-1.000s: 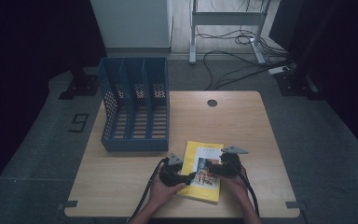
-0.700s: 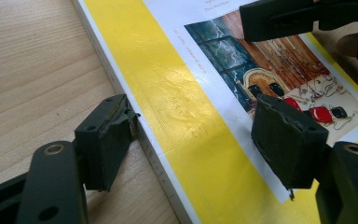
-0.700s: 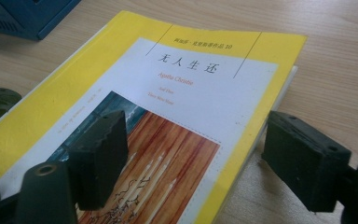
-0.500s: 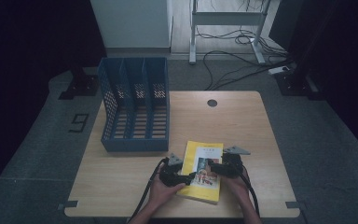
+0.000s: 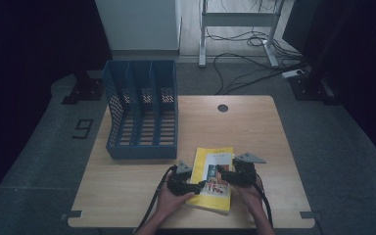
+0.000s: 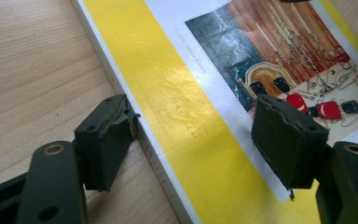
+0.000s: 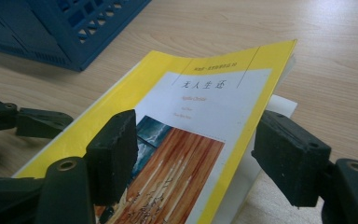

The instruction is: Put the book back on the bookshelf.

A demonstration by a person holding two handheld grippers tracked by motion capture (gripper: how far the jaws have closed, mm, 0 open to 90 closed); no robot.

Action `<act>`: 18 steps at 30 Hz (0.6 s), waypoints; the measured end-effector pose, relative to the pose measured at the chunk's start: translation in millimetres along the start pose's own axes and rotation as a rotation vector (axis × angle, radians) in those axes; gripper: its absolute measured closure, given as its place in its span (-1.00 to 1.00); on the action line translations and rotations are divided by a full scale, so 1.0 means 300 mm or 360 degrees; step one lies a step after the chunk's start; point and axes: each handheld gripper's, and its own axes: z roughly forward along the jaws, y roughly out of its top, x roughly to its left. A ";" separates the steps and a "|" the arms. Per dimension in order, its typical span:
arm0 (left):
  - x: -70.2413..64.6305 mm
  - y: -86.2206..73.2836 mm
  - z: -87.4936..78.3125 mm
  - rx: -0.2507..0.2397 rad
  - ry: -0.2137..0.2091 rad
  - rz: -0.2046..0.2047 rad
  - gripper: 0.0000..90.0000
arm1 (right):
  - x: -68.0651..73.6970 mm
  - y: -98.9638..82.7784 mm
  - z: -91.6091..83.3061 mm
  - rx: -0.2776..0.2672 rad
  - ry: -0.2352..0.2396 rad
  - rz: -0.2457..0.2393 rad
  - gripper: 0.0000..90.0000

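We have a yellow book (image 5: 212, 178) lying flat near the table's (image 5: 254, 127) front edge, a little right of centre, with the blue rack (image 5: 142, 117) standing toward the back left corner, just beyond the book's far left corner.

Our left gripper (image 6: 191, 140) stands wide, one jaw on the wood touching the book's spine edge, the other over the cover picture. Our right gripper (image 7: 196, 154) is also wide, straddling the opposite edge, where the cover bows up off the pages. Neither has closed on anything yet.

What could go wrong, as we judge it: if the right jaws close here they may catch the cover alone, and a lift would then fan or crease the book. The left jaw on the wood could push the spine sideways instead of getting under it. The front edge is near, so a shove that way risks tipping the book off.

Room is good to the right and toward the back; the rack blocks the back left.
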 end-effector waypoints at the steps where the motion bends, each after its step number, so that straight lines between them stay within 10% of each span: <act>1: 0.000 0.000 0.000 0.0000 -0.0001 0.0000 -0.37 | -0.002 -0.002 0.002 0.0000 -0.0003 0.0004 -0.34; 18: 0.002 0.000 0.000 0.0001 -0.0006 0.0002 -0.37 | 0.013 -0.009 0.009 -0.0027 0.0039 -0.0065 -0.23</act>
